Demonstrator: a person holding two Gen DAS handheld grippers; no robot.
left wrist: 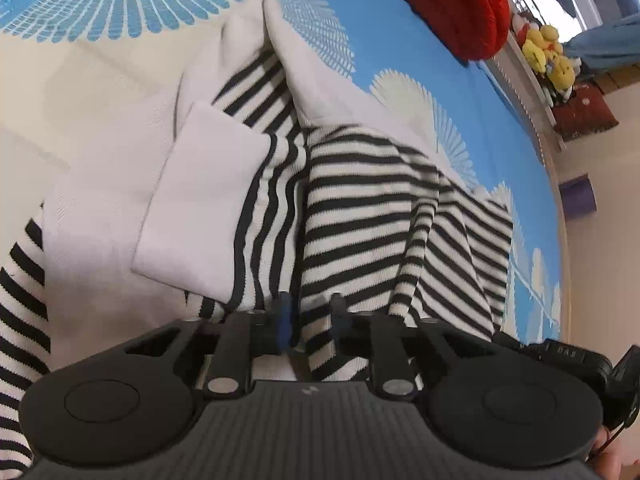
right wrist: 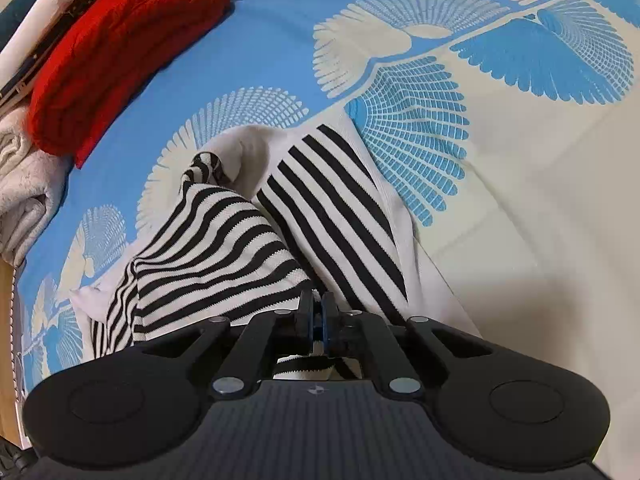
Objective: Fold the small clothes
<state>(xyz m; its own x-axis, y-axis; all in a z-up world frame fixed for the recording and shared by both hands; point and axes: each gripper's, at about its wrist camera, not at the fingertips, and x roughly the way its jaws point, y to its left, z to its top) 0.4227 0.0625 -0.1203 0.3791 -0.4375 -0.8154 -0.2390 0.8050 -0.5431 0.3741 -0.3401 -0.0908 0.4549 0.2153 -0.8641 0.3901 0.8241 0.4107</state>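
Blue-and-cream fan-patterned bedspread (right wrist: 520, 220) carries a black-and-white striped knit garment (left wrist: 360, 220). No legible writing. Left gripper (left wrist: 310, 316) fingers apart, fabric between; right gripper (right wrist: 319, 314) clamped on its hem.

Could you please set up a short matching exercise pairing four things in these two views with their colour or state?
Things:
1. left gripper
2. right gripper
3. knitted item
4. plush toys

States:
a. red
b. yellow
c. jaws parted, striped garment between them
d. jaws shut on the striped fabric

Pairs: 1-c, 2-d, 3-a, 4-b
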